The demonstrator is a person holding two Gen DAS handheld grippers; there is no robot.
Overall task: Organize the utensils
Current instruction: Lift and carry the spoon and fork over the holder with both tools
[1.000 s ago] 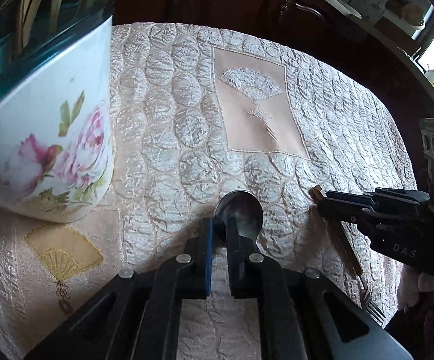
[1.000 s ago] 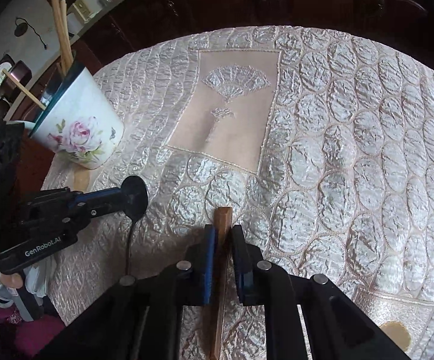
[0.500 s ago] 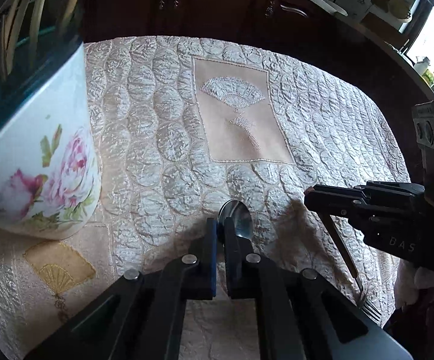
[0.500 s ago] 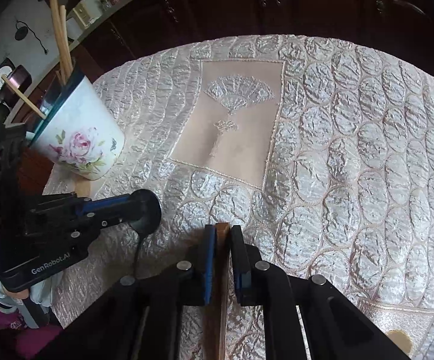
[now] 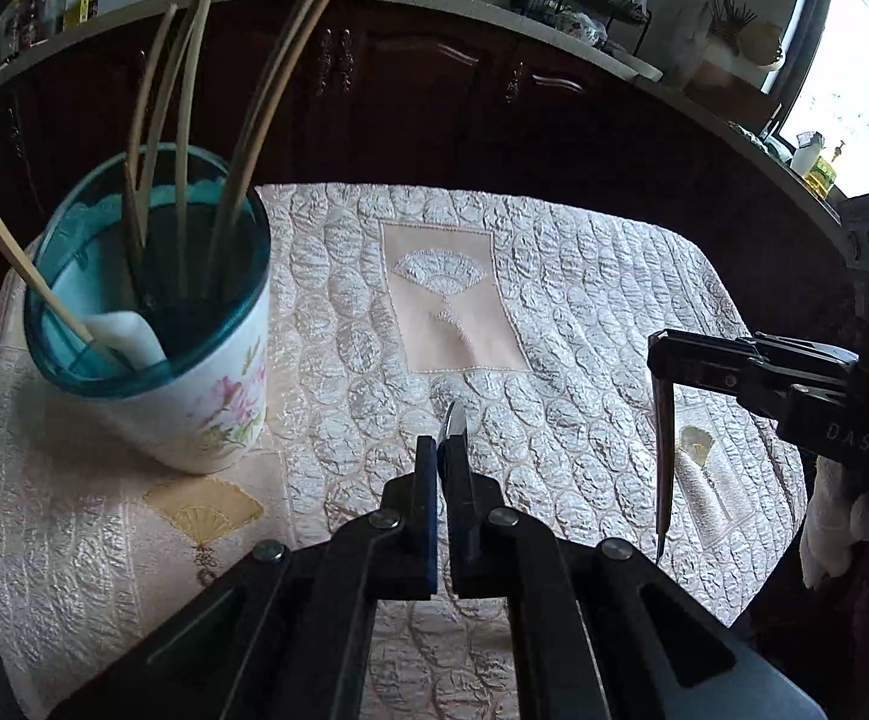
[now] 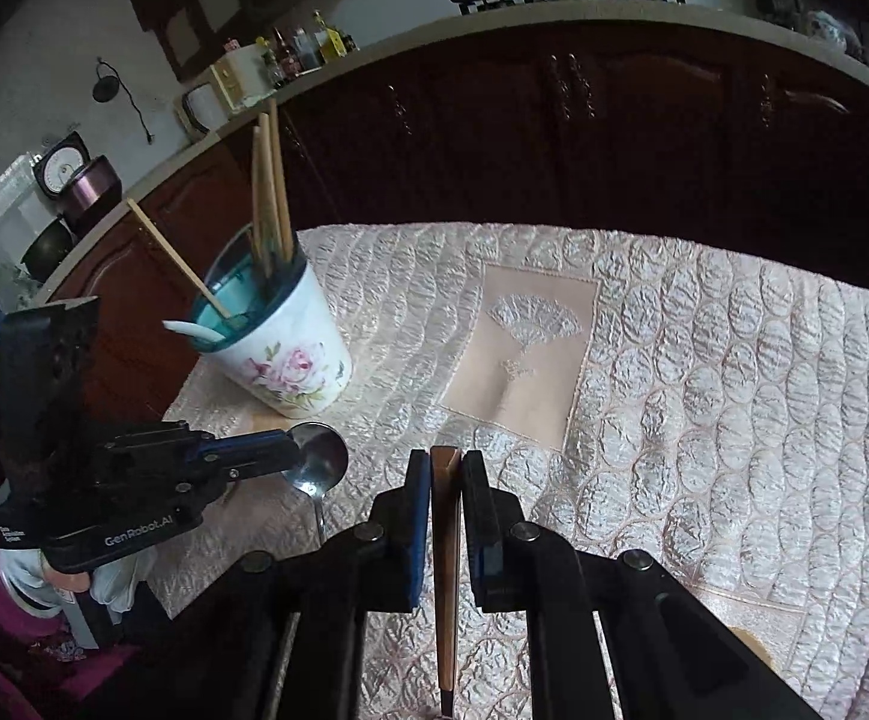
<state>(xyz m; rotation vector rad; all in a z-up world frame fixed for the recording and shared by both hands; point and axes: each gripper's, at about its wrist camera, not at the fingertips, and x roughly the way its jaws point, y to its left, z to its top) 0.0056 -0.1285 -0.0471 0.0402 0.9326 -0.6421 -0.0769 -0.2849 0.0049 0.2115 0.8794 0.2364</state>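
In the left wrist view the left gripper is clenched on one spoon, seen edge-on above the quilted tablecloth, and at the left the floral cup shows its inside with five wooden sticks. At the right, the right gripper holds a fork hanging down. In the right wrist view the right gripper grasps the wooden handle of the fork — its tines are hidden here — while the spoon shows its round bowl in the left gripper, near the cup at far left.
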